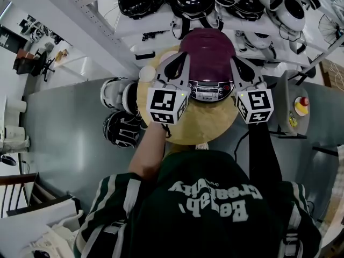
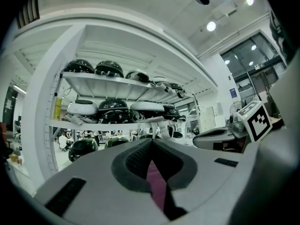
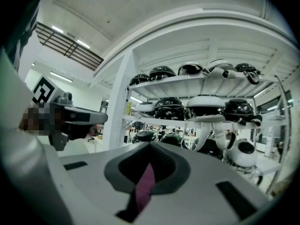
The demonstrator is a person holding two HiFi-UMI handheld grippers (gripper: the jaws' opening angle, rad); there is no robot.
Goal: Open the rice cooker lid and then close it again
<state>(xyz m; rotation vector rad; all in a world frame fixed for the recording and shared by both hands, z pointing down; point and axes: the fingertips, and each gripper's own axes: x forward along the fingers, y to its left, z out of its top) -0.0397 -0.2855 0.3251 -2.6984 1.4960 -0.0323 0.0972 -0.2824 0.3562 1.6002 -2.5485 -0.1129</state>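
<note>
Left gripper view looks along the left hand-held gripper (image 2: 151,143), whose jaws are pressed together with nothing pinched; a maroon sliver of the rice cooker (image 2: 157,186) shows through the gap under them. Right gripper view gives the same for the right hand-held gripper (image 3: 150,145): its jaws are pressed together and empty, with a maroon strip below. Whether either pair touches the cooker cannot be told.

From the head view, the left hand-held gripper (image 1: 180,59) lies along the left flank of the rice cooker (image 1: 207,55) and the right hand-held gripper (image 1: 238,63) along its right flank, both pointing away from the person. The marker cubes sit nearest the person, either side of the cooker's control panel (image 1: 208,91). The maroon lid (image 1: 208,47) is down and closed.

The cooker stands on a round wooden board (image 1: 188,129), which rests on the grey worktop (image 1: 70,138). To the board's left a white helmet (image 1: 114,93) and a black helmet (image 1: 121,129) sit on the worktop. On the right is a box with a red button (image 1: 300,106). Beyond the cooker, a white shelf (image 1: 145,23) holds rows of black and white helmets.
</note>
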